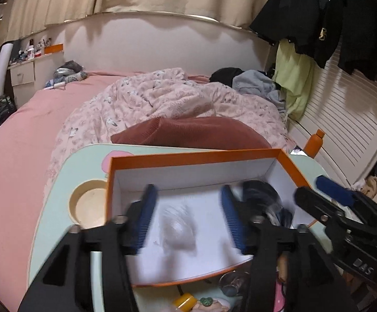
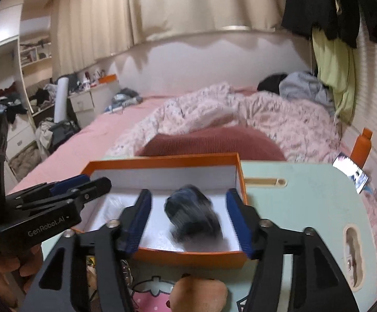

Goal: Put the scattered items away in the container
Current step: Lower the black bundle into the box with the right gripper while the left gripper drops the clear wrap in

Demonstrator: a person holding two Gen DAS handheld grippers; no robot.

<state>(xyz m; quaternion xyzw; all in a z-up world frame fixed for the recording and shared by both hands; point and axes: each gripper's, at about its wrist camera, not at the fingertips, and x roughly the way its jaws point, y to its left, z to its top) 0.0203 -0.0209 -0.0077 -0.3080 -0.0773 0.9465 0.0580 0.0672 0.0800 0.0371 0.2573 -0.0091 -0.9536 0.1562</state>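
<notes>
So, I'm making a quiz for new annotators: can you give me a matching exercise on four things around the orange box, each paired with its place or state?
Things:
1. dark bundle
2. clear plastic bag
3. yellow cap
4. left gripper

Places or states:
A. on the table, near side, outside the orange box
B. jaws open over the box, nothing between the pads
C. in the box, right part
D. in the box, left part

Pairs: 1-C, 2-D, 3-A, 4-B

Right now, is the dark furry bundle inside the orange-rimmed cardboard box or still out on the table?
Inside: the dark furry bundle lies on the white floor of the orange-rimmed cardboard box.
</notes>
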